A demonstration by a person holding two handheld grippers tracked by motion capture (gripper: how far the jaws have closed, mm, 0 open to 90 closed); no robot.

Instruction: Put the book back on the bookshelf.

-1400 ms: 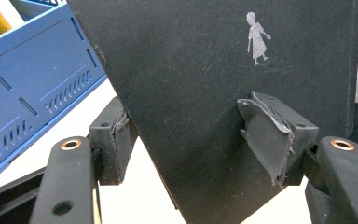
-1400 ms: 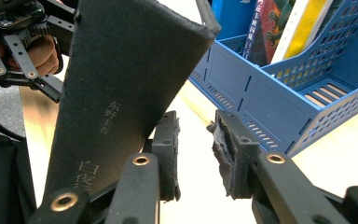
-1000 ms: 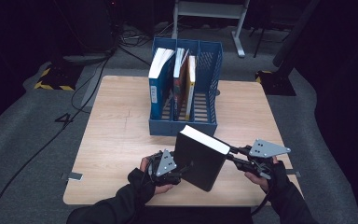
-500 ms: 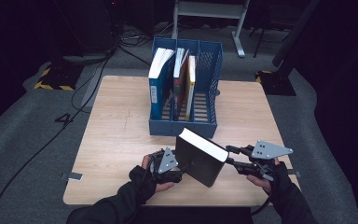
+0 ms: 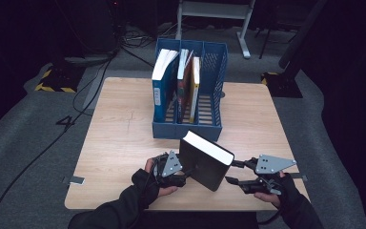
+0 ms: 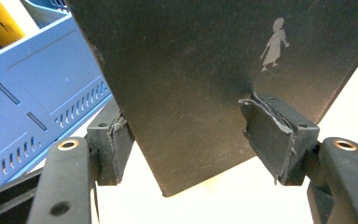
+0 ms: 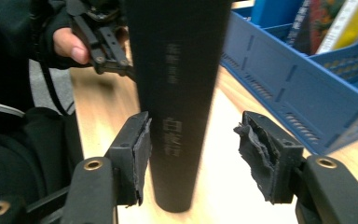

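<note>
Left gripper (image 5: pixel 183 177) clamps the lower edge of the black hardcover book (image 5: pixel 205 162), its pads pressing on both covers, as the left gripper view shows with the front cover (image 6: pixel 205 84) wedged between the jaws. That grip keeps the book standing tilted on the tabletop (image 5: pixel 119 143), one corner down and the white page edge up, just in front of the blue file rack (image 5: pixel 212 129). Right gripper (image 5: pixel 238 172) sits at the spine side; its jaws have just been opening, and in the right gripper view the spine (image 7: pixel 182 93) stands between the pads with a clear gap on one side, so nothing is squeezed there. Probably the release lets the left hand alone carry the book toward the rack's free right slot, beside the other books (image 5: pixel 178 81)
</note>
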